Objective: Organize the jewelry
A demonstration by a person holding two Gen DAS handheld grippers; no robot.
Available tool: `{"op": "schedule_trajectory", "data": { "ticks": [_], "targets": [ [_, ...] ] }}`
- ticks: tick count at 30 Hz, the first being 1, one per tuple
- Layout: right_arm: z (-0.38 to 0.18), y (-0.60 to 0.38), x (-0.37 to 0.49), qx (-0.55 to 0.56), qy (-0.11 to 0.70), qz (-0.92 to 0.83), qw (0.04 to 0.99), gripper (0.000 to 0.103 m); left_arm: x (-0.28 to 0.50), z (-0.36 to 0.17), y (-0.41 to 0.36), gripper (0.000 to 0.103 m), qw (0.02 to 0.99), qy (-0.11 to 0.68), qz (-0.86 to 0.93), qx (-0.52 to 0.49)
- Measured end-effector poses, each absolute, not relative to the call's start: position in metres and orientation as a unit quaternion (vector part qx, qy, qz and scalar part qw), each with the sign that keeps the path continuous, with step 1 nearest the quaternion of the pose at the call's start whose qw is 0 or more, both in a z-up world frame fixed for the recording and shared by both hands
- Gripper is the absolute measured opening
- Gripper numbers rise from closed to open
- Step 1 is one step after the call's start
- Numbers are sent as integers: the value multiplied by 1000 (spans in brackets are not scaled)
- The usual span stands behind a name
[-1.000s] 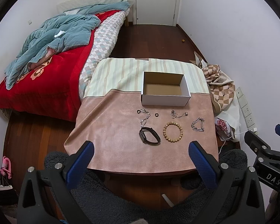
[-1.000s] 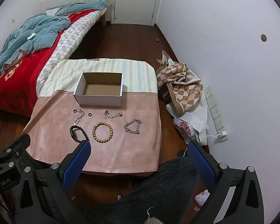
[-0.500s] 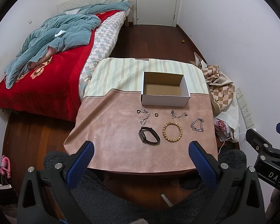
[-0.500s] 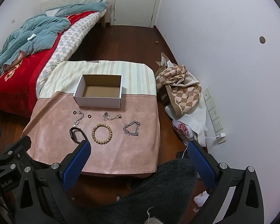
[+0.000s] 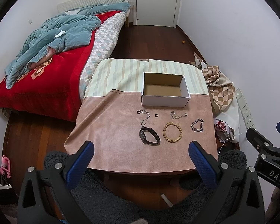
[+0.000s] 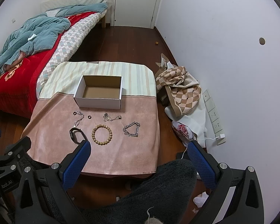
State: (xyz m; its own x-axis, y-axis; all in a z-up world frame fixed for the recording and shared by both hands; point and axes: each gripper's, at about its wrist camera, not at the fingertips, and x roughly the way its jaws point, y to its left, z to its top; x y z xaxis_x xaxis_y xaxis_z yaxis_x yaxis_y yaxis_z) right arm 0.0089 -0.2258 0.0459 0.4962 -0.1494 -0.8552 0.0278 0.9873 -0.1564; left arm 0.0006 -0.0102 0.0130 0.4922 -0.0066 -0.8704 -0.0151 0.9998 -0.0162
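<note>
Near the table's point(image 5: 121, 140) front edge, both the left gripper point(image 5: 140, 155) and right gripper point(image 6: 138, 154) have barely shifted, spread wide and empty, the jewelry point(image 5: 172, 132) still unsorted before the empty box point(image 5: 165, 100).

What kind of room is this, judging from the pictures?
Most likely a home bedroom: an unmade bed with a teal blanket, a closed door, and a cloth-covered low table with jewelry.

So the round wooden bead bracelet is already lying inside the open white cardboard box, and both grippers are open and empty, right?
Not quite. The round wooden bead bracelet lies on the pink tablecloth, in front of the open white cardboard box, which is empty, as the left wrist view shows. The left gripper and right gripper are open and empty.
</note>
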Motion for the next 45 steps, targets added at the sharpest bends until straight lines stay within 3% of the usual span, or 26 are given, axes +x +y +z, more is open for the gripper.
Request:
{"op": "schedule_trajectory", "data": {
  "ticks": [38, 45],
  "targets": [
    [52, -229, 16, -59, 493, -54, 867, 103, 2, 13, -12, 103, 865, 502, 5, -10],
    [15, -230, 39, -47, 500, -57, 863, 103, 45, -37, 6, 103, 863, 504, 48, 5]
  ]
}}
